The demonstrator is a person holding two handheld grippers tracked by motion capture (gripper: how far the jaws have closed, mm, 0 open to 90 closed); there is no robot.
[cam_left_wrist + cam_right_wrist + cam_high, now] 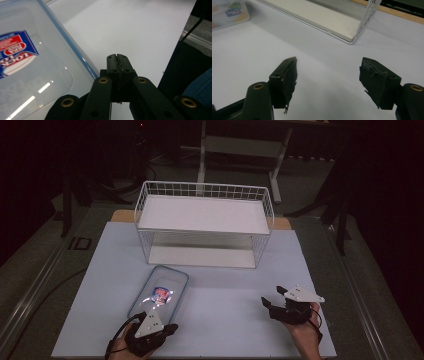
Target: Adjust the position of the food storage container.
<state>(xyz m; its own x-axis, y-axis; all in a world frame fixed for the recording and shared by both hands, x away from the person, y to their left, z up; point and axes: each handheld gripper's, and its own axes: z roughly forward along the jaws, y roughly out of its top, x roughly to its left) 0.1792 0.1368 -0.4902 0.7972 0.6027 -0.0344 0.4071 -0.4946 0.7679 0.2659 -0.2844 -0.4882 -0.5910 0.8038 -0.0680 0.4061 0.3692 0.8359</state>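
The clear plastic box (159, 293) with a blue-rimmed lid and a red-and-blue label lies flat on the white board (220, 320), just in front of the wire shelf (204, 222) and toward the left. The left gripper (170, 329) sits at the box's near end — its jaws pressed together with nothing between them, its tip just beside the blue rim; whether it touches the rim is hard to tell from the left gripper view. The right gripper (272, 297) is well apart, on the right side of the board — its jaws stand parted over bare board, holding nothing. The shelf's two white boards sit behind both.
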